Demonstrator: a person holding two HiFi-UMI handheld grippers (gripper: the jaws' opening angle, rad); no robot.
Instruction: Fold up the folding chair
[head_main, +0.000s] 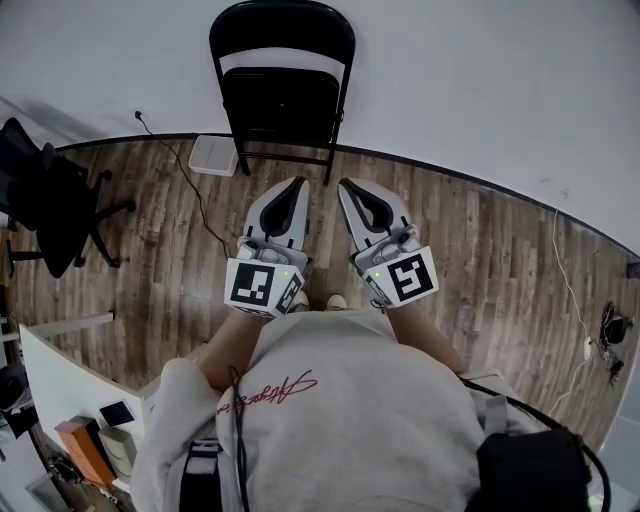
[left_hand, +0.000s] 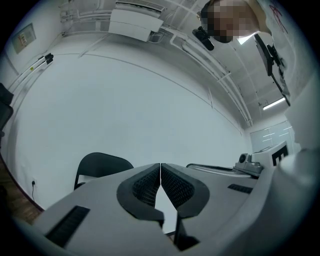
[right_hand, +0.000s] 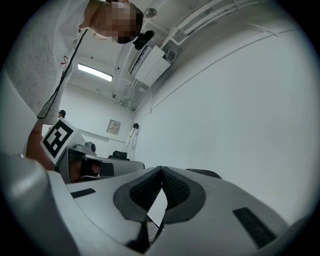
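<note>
Against the wall at the floor's far edge: black folding chair (head_main: 281, 95), standing open, upright, dead ahead and well apart. Left claw (head_main: 297, 183) and right claw (head_main: 346, 186) clenched, empty, side by side, equally near. Hinges too dark to read.

— What colour is shown by the folding chair (head_main: 283, 90)?
— Black. Behind it a white wall (head_main: 480, 70) is seen; beneath it, a floor (head_main: 480, 240) patterned in brown wood grain.
</note>
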